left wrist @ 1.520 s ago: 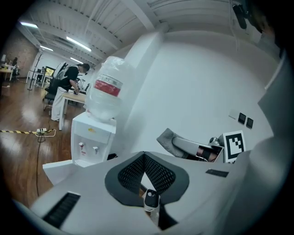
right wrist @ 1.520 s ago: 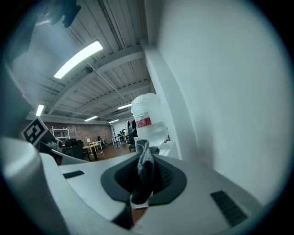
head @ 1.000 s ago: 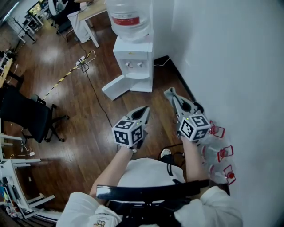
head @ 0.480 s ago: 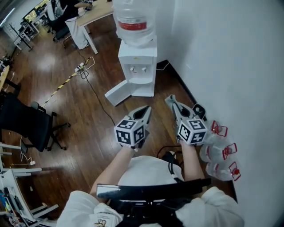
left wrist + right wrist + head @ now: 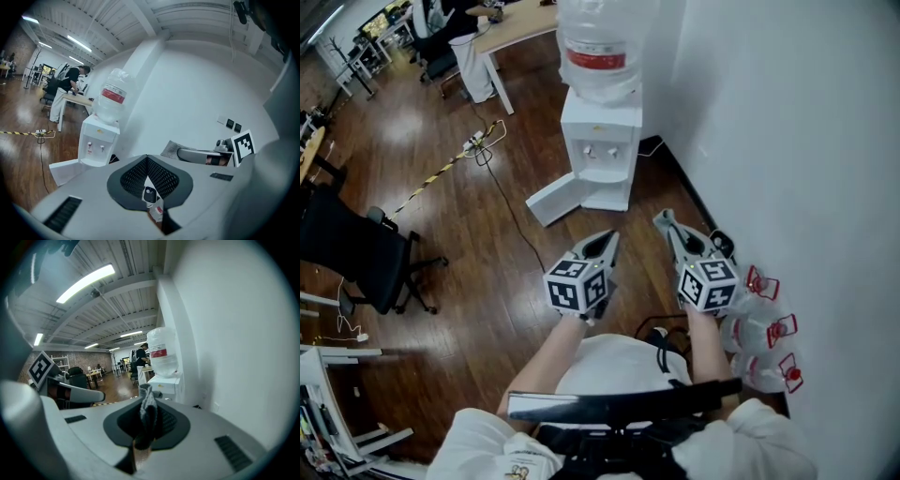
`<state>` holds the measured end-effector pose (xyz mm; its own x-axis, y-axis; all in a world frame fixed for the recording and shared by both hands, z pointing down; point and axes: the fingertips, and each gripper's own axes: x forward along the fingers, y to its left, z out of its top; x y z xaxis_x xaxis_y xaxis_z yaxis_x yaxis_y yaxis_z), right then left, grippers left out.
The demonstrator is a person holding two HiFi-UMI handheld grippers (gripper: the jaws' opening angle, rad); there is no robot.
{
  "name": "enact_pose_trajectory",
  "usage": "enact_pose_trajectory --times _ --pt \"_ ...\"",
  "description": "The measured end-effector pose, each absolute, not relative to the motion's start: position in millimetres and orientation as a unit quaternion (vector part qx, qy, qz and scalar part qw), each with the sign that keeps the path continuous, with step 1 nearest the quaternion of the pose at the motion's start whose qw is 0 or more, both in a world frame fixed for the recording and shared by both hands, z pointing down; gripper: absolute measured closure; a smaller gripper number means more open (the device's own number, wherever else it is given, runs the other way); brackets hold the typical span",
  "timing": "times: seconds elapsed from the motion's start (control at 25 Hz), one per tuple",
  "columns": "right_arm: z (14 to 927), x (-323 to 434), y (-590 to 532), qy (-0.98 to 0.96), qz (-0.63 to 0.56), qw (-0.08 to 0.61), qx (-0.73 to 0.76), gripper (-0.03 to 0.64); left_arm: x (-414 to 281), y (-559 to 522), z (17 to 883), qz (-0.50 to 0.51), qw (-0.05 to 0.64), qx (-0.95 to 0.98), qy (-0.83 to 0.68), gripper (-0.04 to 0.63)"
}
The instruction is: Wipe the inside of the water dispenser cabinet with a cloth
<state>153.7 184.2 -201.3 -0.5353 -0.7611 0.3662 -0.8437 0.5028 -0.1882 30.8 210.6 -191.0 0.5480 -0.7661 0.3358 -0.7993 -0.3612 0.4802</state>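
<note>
While both tools hang over the dark wood floor [image 5: 441,216], the water dispenser [image 5: 602,150] stands well ahead against the white wall [image 5: 787,141], bottle [image 5: 602,42] on top, cabinet door [image 5: 555,199] swung open. State: right hand-held gripper [image 5: 664,220] clamped on the grey cloth [image 5: 148,404] — left hand-held gripper [image 5: 606,240] jaws together, nothing between. Office chair [image 5: 356,248] at far left, clear jugs [image 5: 759,333] by the wall at right

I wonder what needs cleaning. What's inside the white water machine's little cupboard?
The water dispenser has its cabinet door swung open. Nothing inside can be made out: the head view looks down on it from far off.
</note>
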Motion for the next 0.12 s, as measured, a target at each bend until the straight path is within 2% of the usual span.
enact_pose_trajectory --times 0.12 --pt "-200.2 152.1 190.7 -0.861 0.173 0.126 0.462 0.581 29.2 217.6 -190.0 0.022 0.312 0.820 -0.479 0.607"
